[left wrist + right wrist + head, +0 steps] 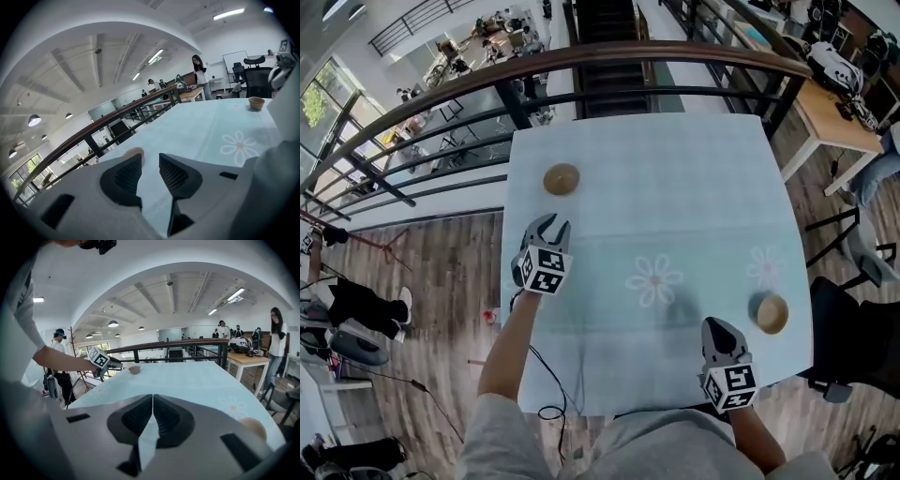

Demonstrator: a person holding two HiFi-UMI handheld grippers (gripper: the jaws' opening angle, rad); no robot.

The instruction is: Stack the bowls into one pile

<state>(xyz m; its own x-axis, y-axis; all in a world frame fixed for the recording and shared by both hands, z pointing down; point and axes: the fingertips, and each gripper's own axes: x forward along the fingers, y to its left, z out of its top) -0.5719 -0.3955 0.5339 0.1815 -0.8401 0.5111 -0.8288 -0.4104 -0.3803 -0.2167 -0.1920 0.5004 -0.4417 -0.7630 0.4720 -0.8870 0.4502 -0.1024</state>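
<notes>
table: a pale blue-green table (675,187) beside a balcony railing carries the whole scene, printed with faint flowers (654,279).
left gripper: the left gripper (555,223) hovers over the table's left side, its jaws apart with nothing between them, pointed toward the far bowl.
right gripper: the right gripper (718,326) sits low at the near right edge, its jaws pressed together on nothing.
far bowl: a small tan bowl (562,179) rests upright on the table's far left, near the left gripper's tips but apart from them.
near bowl: a second tan bowl (772,313) rests upright at the near right edge, just beside the right gripper and not touched by it.
done so far: nothing, by the look of it; the two bowls stand well apart at opposite corners, each alone, and no pile exists.
left to do: judged from this layout, one bowl has yet to be gripped, carried across the table and set inside the other; the spread left gripper looks the better placed to begin.
writing: no brand, label or legible text shows on the bowls or table; the only markings are black-and-white square patterns on the gripper cubes (546,269), which carry no words.
</notes>
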